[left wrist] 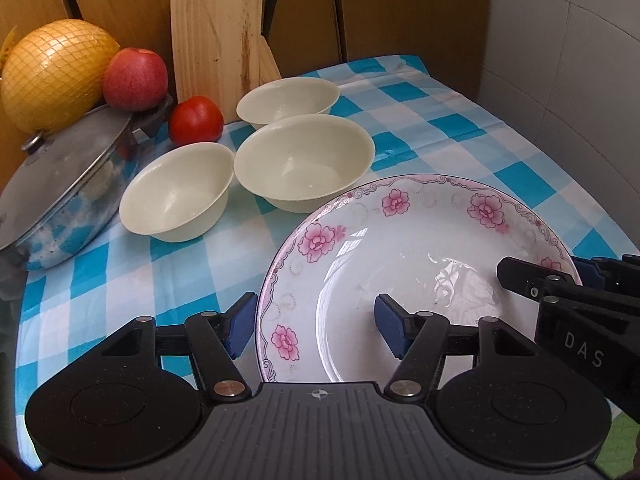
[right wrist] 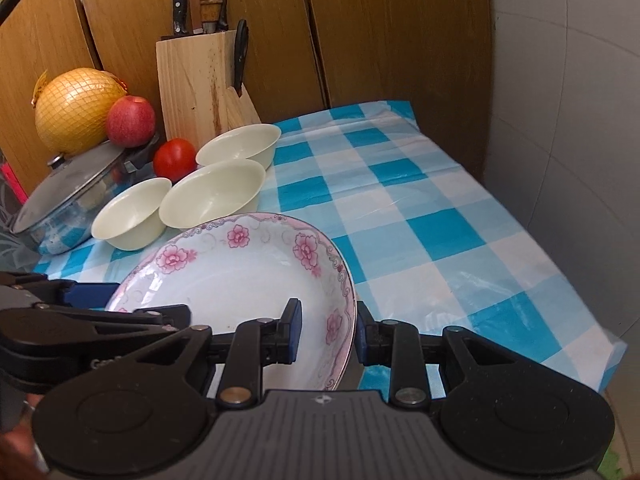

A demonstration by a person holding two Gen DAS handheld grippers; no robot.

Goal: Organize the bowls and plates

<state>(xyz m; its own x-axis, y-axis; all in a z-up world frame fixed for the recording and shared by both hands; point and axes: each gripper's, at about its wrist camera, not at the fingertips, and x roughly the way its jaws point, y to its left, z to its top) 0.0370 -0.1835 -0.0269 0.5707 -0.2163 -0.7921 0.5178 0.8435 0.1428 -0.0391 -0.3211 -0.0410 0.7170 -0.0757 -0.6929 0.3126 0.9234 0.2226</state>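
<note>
A white plate with pink flowers (left wrist: 424, 248) sits at the near part of the checked table; it also shows in the right wrist view (right wrist: 248, 276). My left gripper (left wrist: 316, 328) straddles its left rim, jaws wide apart, one finger outside and one inside. My right gripper (right wrist: 326, 330) straddles its right rim, with pads close to both sides of the rim; it also shows in the left wrist view (left wrist: 560, 276). Three cream bowls stand behind the plate: a small one (left wrist: 176, 192), a middle one (left wrist: 304, 160) and a far one (left wrist: 288, 100).
A lidded steel pot (left wrist: 68, 192) stands at the left with an apple (left wrist: 136, 78) and a netted pomelo (left wrist: 52, 72) by it. A tomato (left wrist: 196, 118) and a wooden knife block (left wrist: 218, 36) stand behind the bowls. Checked cloth (right wrist: 440, 220) stretches right to the wall.
</note>
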